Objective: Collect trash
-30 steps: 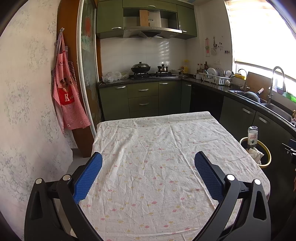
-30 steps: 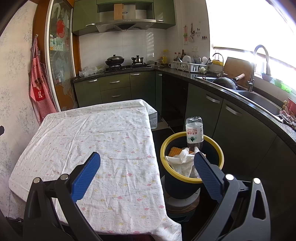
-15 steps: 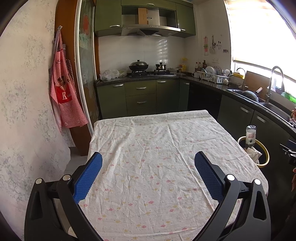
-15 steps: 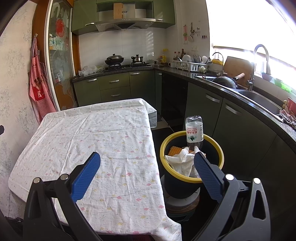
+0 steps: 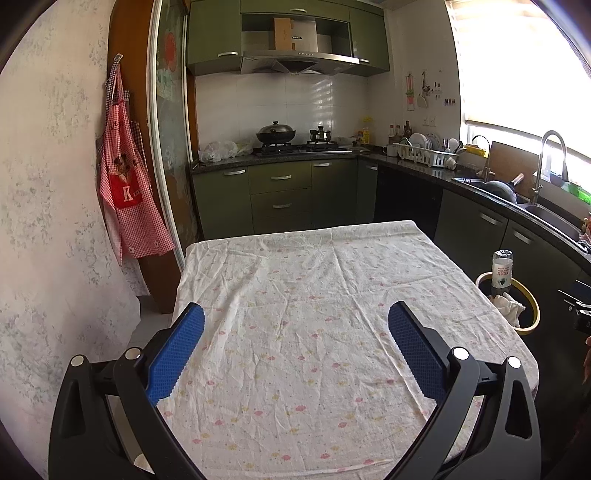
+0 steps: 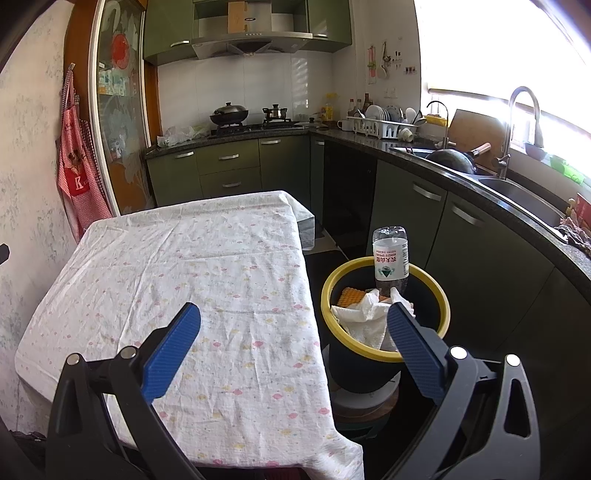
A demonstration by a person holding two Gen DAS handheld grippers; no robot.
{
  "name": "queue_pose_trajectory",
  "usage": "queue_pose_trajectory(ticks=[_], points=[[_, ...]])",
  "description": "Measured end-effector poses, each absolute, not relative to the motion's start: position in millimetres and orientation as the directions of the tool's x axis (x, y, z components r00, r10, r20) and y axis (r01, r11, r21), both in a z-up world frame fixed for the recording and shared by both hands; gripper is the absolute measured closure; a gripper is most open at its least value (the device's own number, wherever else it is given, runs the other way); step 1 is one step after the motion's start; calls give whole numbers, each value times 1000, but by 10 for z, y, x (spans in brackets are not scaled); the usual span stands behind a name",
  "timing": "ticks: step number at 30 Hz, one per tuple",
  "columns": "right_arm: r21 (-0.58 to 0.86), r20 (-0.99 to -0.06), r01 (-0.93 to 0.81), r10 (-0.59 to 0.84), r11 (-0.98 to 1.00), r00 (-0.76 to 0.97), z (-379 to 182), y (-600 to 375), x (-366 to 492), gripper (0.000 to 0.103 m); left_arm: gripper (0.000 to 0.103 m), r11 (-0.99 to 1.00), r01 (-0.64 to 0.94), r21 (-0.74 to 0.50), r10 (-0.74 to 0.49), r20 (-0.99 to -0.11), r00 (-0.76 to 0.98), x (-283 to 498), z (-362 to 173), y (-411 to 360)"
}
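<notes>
Crowning round bin point(image 6: 384, 354) (yellow-rimmed): crumpled tissue point(image 6: 365, 317)

Table point(image 6: 177, 266): centre of room, cloth point(image 6: 221, 295) over top.
Bin point(image 6: 384, 354): on floor just beside table's right edge, nr front corner.
Bottle point(image 6: 390, 258): upright in bin, far side.
Tissue point(image 6: 365, 317): in bin, before bottle.
Apron point(image 5: 127, 199): on wall left of table.

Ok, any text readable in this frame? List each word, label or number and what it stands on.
"K": white letter on the red pocket of the checked apron hanging on the wall.
Label on the plastic bottle standing upside down in the bin: printed text is there, inverted and too small to read.
Badge on the range hood: too small to read.
Nothing else legible.
</notes>
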State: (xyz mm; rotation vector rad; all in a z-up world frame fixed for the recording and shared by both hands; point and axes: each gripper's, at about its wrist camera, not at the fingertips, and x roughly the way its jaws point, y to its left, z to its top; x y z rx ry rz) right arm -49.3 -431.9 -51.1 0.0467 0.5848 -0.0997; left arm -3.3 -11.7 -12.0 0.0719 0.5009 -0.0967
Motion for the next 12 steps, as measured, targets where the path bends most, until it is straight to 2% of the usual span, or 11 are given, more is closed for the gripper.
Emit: queue_pose_trajectory(ticks=[7,12], points=[[-13,-575,82,-74,997,815,-511,-4251,-265,7,5,992,124,17,-93,-562,822,343,-238,-81],[22,-655,-30,37,999,755,-641,-4032,444,7,5,996,92,6,-67,-632,772,1039,-530,25]])
